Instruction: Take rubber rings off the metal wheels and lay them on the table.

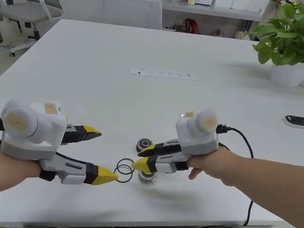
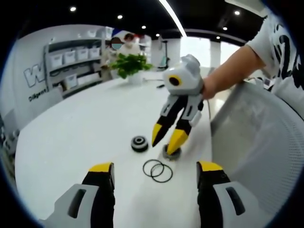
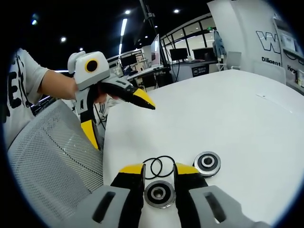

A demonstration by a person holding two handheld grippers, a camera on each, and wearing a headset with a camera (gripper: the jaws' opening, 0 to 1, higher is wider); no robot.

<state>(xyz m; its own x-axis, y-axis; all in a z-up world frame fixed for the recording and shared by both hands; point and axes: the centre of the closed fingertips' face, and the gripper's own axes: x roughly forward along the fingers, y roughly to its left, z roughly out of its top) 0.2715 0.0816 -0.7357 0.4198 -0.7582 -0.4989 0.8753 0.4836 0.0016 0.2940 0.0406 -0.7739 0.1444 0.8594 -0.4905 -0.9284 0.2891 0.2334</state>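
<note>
**Item 1: rubber rings** point(image 1: 124, 169). 2 thin black rings lie flat on the white tabletop point(image 1: 142, 95), overlapping each other. They sit between the 2 sets of tongs, just beside the near wheel. In the right gripper view the rings point(image 3: 159, 166) lie just ahead of the yellow tips.

**Item 2: near metal wheel** point(image 1: 147, 176). It lies flat, directly under the tips of the right tongs point(image 1: 141, 157). In the right gripper view the near metal wheel point(image 3: 159, 194) is framed between the 2 jaws.

**Item 3: far metal wheel** point(image 1: 144, 144). It lies flat just beyond the right tongs, apart from the rings.

**Item 4: right tongs.** The jaws stand a narrow gap apart, roughly the wheel's width. Whether they press on the wheel cannot be told.

**Item 5: left tongs** point(image 1: 100, 154). The jaws are spread wide and hold nothing. They are raised off the tabletop, and the lower tip points at the rings from the left.

**Item 6: power strip** point(image 1: 161, 73). It is set in the tabletop, well beyond the work.
</note>
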